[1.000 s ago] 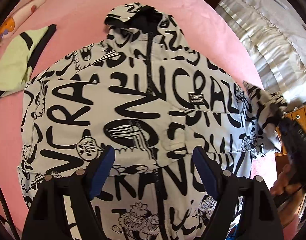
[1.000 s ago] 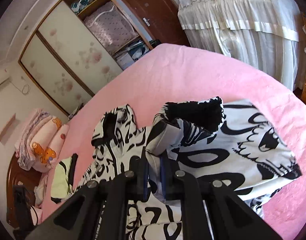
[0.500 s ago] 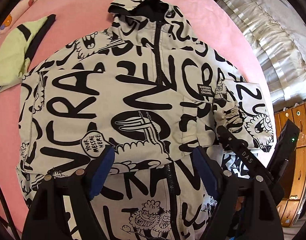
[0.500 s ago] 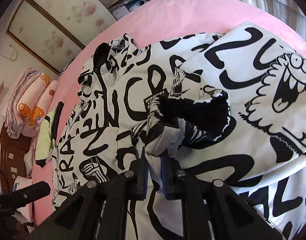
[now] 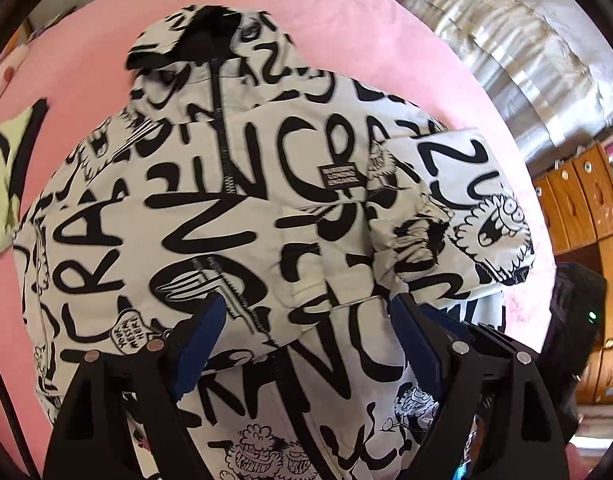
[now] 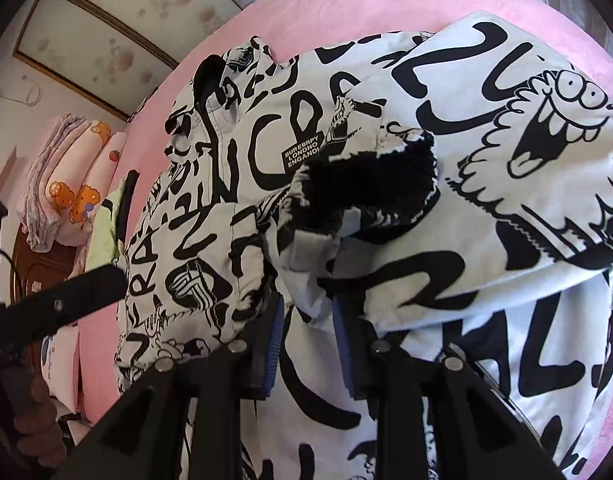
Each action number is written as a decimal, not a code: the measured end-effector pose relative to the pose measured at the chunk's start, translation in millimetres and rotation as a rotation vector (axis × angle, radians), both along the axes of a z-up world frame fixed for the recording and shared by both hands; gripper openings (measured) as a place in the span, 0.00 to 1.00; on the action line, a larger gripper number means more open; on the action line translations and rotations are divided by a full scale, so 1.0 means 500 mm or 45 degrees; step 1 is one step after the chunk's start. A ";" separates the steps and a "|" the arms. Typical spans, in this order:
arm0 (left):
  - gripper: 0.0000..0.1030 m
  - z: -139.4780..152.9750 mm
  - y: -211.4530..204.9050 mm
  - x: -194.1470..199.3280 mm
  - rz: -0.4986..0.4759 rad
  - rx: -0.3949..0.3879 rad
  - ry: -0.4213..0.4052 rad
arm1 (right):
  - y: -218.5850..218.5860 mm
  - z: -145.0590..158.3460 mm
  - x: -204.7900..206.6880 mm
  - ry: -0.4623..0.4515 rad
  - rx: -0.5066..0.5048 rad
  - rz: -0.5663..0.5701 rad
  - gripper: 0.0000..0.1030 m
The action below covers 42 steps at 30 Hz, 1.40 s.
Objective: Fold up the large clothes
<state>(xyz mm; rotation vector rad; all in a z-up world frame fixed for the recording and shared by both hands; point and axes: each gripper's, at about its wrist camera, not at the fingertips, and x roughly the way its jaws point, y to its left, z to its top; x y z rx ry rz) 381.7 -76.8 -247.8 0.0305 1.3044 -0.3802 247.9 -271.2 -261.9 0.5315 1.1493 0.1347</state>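
The jacket [image 5: 234, 208] lies front-up on the bed [image 5: 346, 20], hood [image 5: 210, 40] at the far end, one sleeve [image 6: 486, 184] folded inward across its chest. A second garment [image 5: 6, 176] lies on the bed beside the jacket's left side, with folded bedding [image 6: 62, 184] beyond it. Wooden drawers [image 5: 586, 216] stand right of the bed.
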 end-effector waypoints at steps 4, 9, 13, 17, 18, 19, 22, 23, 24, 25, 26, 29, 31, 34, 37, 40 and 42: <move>0.81 -0.013 -0.065 -0.011 -0.100 0.066 -0.040 | -0.021 0.016 -0.045 0.010 -0.020 0.073 0.26; 0.81 -0.052 -0.139 -0.011 -0.184 0.188 -0.056 | -0.067 0.024 -0.095 0.042 -0.044 0.094 0.26; 0.81 -0.086 -0.189 -0.011 -0.249 0.271 -0.052 | -0.127 0.017 -0.126 0.078 -0.038 0.050 0.26; 0.81 -0.101 -0.225 -0.013 -0.276 0.309 -0.067 | -0.191 0.008 -0.146 0.106 -0.047 -0.015 0.26; 0.81 -0.105 -0.232 -0.011 -0.266 0.320 -0.077 | -0.202 0.005 -0.148 0.108 -0.048 -0.027 0.26; 0.81 -0.111 -0.239 -0.009 -0.252 0.333 -0.082 | -0.220 0.003 -0.150 0.111 -0.052 -0.043 0.26; 0.81 -0.128 -0.254 0.000 -0.227 0.352 -0.095 | -0.254 -0.005 -0.144 0.115 -0.063 -0.068 0.26; 0.81 -0.133 -0.257 0.005 -0.210 0.341 -0.132 | -0.266 -0.007 -0.142 0.115 -0.068 -0.076 0.26; 0.81 -0.139 -0.261 0.009 -0.200 0.358 -0.141 | -0.277 -0.009 -0.139 0.116 -0.080 -0.084 0.26; 0.81 -0.145 -0.265 0.014 -0.193 0.372 -0.148 | -0.287 -0.010 -0.136 0.115 -0.088 -0.088 0.26; 0.80 -0.150 -0.270 0.018 -0.191 0.376 -0.148 | -0.296 -0.012 -0.133 0.111 -0.091 -0.091 0.26; 0.57 -0.156 -0.276 0.026 -0.186 0.369 -0.151 | -0.319 -0.018 -0.120 0.107 -0.092 -0.109 0.26; 0.28 -0.163 -0.283 0.029 -0.184 0.364 -0.118 | -0.332 -0.024 -0.113 0.104 -0.087 -0.123 0.26; 0.17 -0.163 -0.283 0.037 -0.165 0.371 -0.120 | -0.340 -0.031 -0.100 0.095 -0.069 -0.142 0.26; 0.15 -0.137 -0.275 0.043 -0.115 0.318 -0.144 | -0.346 -0.039 -0.086 0.098 -0.039 -0.167 0.40; 0.14 -0.086 -0.267 0.063 -0.052 0.255 -0.206 | -0.345 -0.039 -0.078 0.083 -0.047 -0.187 0.47; 0.13 -0.045 -0.260 0.080 -0.007 0.208 -0.264 | -0.342 -0.041 -0.073 0.079 -0.069 -0.185 0.48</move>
